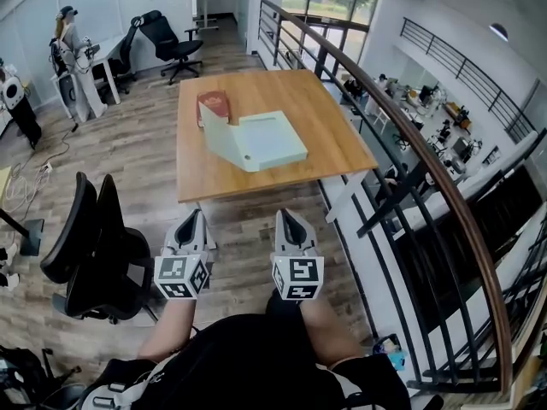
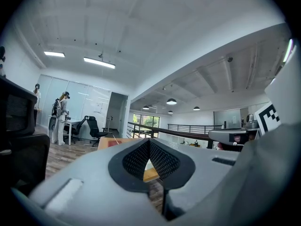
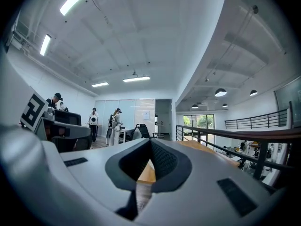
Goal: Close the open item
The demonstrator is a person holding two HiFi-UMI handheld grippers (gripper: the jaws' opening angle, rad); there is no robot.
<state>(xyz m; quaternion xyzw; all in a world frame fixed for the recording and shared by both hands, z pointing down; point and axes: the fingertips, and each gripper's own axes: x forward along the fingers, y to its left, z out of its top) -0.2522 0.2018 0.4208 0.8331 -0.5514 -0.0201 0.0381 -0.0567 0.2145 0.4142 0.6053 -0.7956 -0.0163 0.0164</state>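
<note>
Wood-plank flooring runs under a square wooden bench [image 1: 329, 156] set beside a dark railing [image 1: 410, 143] that overlooks a lower office level. On the bench lies a pale green case [image 1: 267, 141], open, with one flap standing up along its left side; a reddish-brown thing [image 1: 213, 103] sits just behind that flap, touching or nearly so (which one, the head view does not settle). Both grippers are held low and side by side, well short of the bench and pointing toward it. The left gripper [image 1: 197, 215] has its jaws pressed together with nothing between them, and the right gripper [image 1: 283, 215] likewise. Two black office chairs [image 1: 94, 246] stand just left of the left gripper.
</note>
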